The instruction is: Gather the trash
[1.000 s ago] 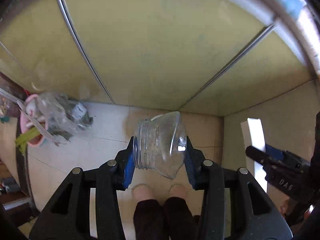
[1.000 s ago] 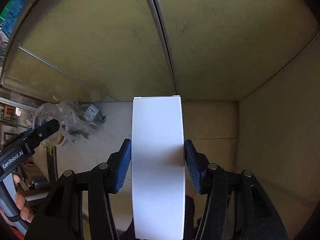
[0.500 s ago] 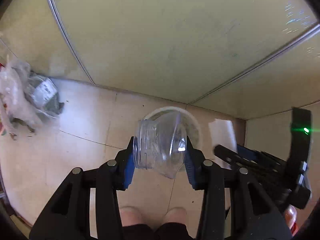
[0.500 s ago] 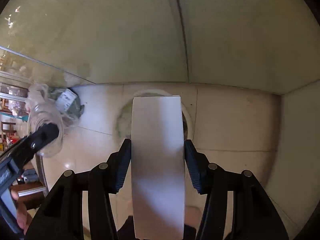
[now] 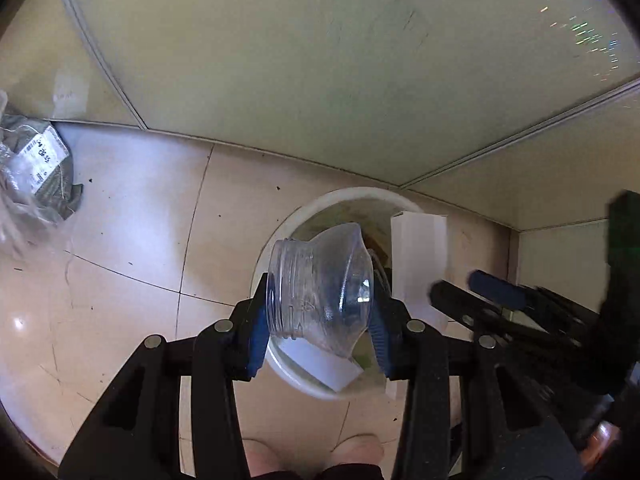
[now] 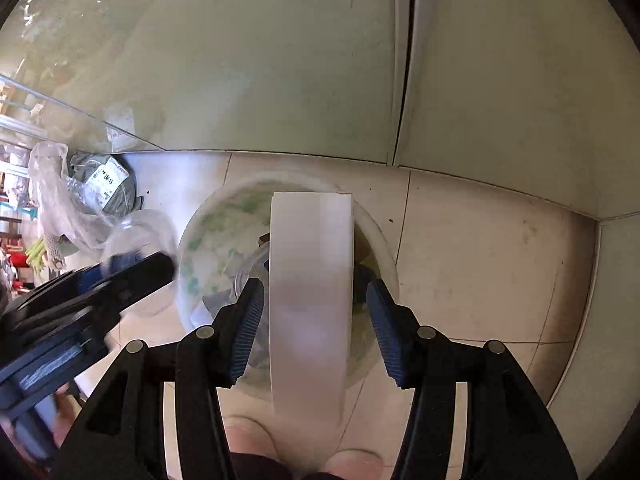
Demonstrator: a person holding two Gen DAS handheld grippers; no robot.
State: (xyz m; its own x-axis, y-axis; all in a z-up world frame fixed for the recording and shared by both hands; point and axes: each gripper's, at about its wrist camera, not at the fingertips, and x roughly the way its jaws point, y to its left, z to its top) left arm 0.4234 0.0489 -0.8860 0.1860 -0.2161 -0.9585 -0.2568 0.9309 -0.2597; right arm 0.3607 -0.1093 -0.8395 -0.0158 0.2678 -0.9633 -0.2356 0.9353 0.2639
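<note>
left gripper (image 5: 320,312) squeezes clear jar (image 5: 320,284), lying sideways | right gripper (image 6: 312,316) squeezes white box (image 6: 310,296), long way up | white bin (image 6: 188,248) right below both, ready to drop

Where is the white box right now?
In the right wrist view the white box stands upright between the right tool's blue pads, held over the round white bin on the tiled floor.

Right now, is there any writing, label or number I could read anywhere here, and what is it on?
White label on the grey bagged parcel by the wall: printed lines, too small and blurred to read.
White box: blank.
Clear plastic jar: no text.
Nothing else bears writing.
</note>
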